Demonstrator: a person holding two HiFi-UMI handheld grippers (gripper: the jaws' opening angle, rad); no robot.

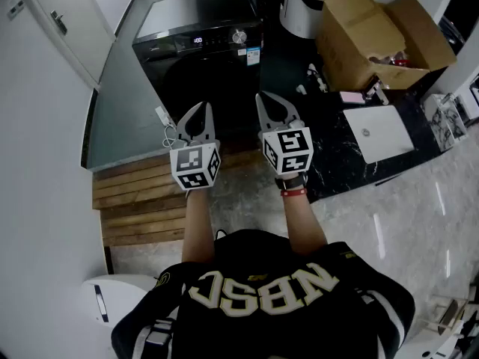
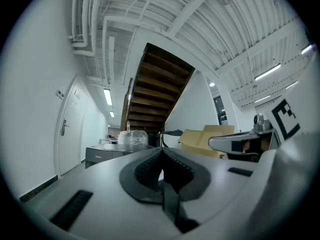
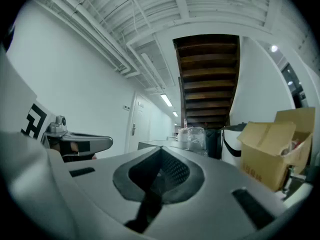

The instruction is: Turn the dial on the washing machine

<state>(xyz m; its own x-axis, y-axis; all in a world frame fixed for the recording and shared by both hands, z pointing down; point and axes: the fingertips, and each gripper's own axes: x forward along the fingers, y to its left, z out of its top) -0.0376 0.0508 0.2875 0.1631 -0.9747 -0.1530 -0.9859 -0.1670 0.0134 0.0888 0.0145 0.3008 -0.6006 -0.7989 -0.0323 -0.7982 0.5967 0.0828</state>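
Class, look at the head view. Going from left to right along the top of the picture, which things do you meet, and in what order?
White door → black washing machine → white container → open cardboard box

**One camera overhead, two riding low**

The head view looks steeply down from above onto the left tool [image 1: 200, 108] and right tool [image 1: 263, 97], with the washing machine [image 1: 198, 51] well ahead. The left gripper view and right gripper view sit low, looking level along their own tools. All three views share the machine and the cardboard box [image 1: 378, 40].
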